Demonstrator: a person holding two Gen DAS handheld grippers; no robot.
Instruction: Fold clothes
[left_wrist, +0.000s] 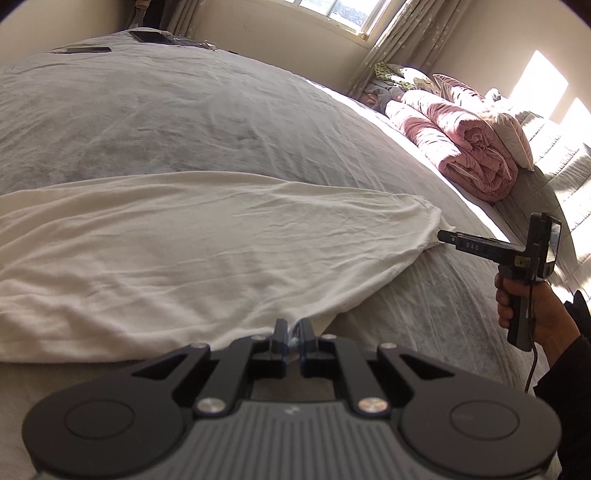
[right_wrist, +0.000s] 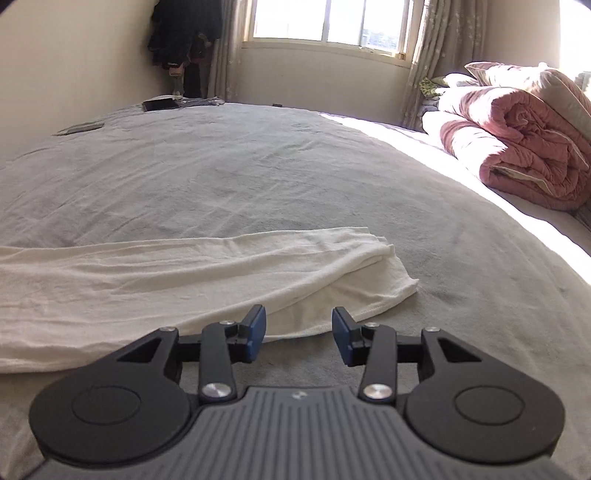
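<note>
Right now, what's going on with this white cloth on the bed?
A person is folding a white garment spread on a grey bed, with a gripper in each hand. The left gripper is shut on the garment's near hem. The right gripper is open at the garment's right-hand end, its fingers nearly touching the cloth but gripping nothing.

Both wrist cameras sit low and close over the grey bed (left_wrist: 155, 110), facing the window (right_wrist: 325, 22); both show the white garment (right_wrist: 147, 273) and pink quilt (left_wrist: 472, 147).
</note>
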